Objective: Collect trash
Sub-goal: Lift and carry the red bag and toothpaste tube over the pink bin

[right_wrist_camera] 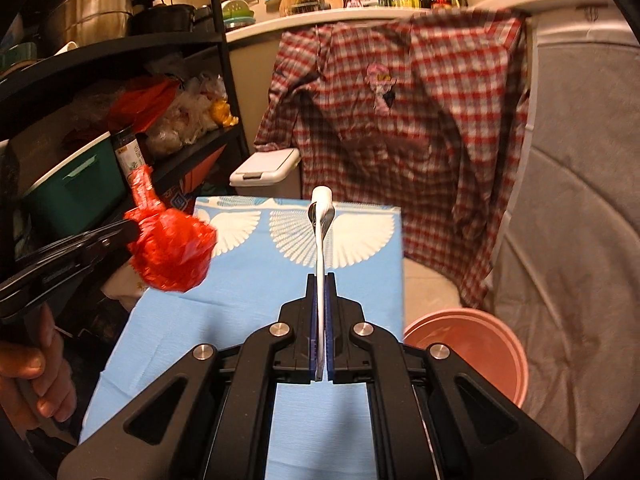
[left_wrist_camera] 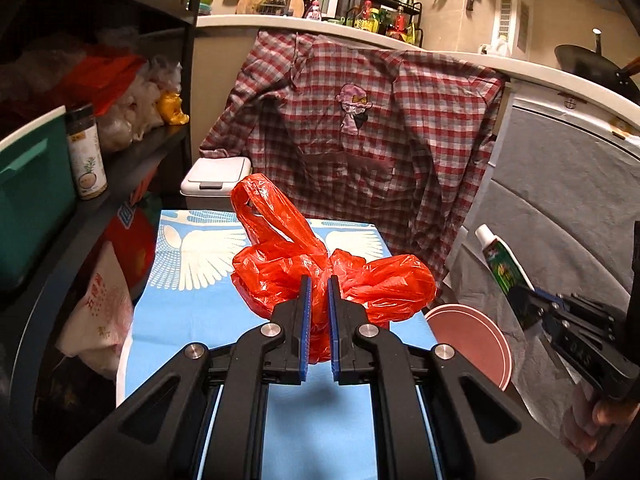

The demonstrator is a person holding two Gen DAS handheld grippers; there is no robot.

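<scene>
My left gripper [left_wrist_camera: 319, 280] is shut on a crumpled red plastic bag [left_wrist_camera: 360, 280], held above the blue cloth-covered table [left_wrist_camera: 192, 312]. From the right wrist view the same red bag [right_wrist_camera: 172, 252] hangs at the left gripper's [right_wrist_camera: 134, 232] tip. My right gripper [right_wrist_camera: 321, 278] is shut on a flattened toothpaste tube [right_wrist_camera: 321, 216], seen edge-on with its white cap pointing away. In the left wrist view that tube [left_wrist_camera: 502, 266] shows green print and a white cap, clamped in the right gripper [left_wrist_camera: 532, 294] at the right.
A pink bucket [right_wrist_camera: 492, 344] stands on the floor right of the table. A white lidded bin [left_wrist_camera: 216, 180] sits behind the table. A plaid shirt [left_wrist_camera: 360, 128] hangs from the counter. Dark shelves [left_wrist_camera: 120, 160] with bags and a teal box [left_wrist_camera: 32, 200] stand left. A hand [right_wrist_camera: 36, 376] grips the left tool.
</scene>
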